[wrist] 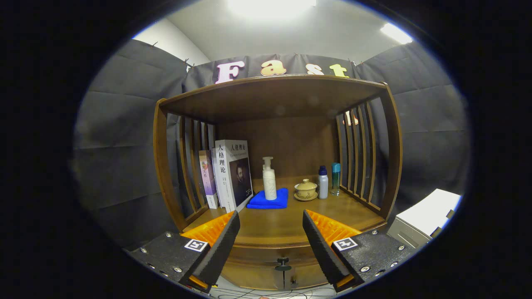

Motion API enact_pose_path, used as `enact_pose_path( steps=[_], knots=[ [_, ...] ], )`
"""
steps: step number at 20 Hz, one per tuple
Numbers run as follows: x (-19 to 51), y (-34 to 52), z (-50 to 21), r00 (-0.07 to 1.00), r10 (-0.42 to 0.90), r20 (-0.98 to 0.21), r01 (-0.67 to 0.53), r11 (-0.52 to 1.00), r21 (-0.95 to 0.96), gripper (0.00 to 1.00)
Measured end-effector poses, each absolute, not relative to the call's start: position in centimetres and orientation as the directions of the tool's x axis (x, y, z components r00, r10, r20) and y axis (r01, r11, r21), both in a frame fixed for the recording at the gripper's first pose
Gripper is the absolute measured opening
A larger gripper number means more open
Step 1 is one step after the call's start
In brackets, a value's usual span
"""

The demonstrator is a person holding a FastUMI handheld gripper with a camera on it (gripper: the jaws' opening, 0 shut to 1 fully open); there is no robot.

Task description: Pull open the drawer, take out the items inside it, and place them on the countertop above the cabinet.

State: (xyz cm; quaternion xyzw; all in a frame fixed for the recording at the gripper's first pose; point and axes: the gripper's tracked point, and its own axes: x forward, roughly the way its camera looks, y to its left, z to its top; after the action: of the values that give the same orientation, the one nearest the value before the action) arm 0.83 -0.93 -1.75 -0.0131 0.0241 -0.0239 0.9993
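My gripper point(271, 241) has its fingers spread wide with nothing between them, held in front of the wooden cabinet point(274, 195). Below and between the fingertips, on the near face under the countertop point(282, 220), I see the drawer front point(253, 274) with its small dark knob point(283, 261). The drawer is closed, so I cannot tell what lies inside.

I judge the drawer to be stiff, rigid wood, likely sliding with some friction and not heavy. The knob is the one place to take hold of it: small, hard and possibly slippery, so I would close both fingers squarely on its neck.

The drawer front runs left to right, and the knob points straight toward me, so the pull should go the same way, near and level.

On the countertop stand books point(230, 176), a pump bottle point(269, 178) on a blue cloth point(270, 200), a lidded cup point(306, 189) and two small bottles point(328, 180).
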Motion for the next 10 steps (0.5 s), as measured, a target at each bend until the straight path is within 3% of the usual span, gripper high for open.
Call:
enact_pose_path(
  steps=[5,10],
  knots=[
    [2.1,-1.5,-4.2,0.993,-0.104,-0.059,0.101,0.993,-0.053,0.94],
    [1.4,-2.0,-7.6,0.996,-0.081,-0.041,0.078,0.995,-0.068,0.94]
  ],
)
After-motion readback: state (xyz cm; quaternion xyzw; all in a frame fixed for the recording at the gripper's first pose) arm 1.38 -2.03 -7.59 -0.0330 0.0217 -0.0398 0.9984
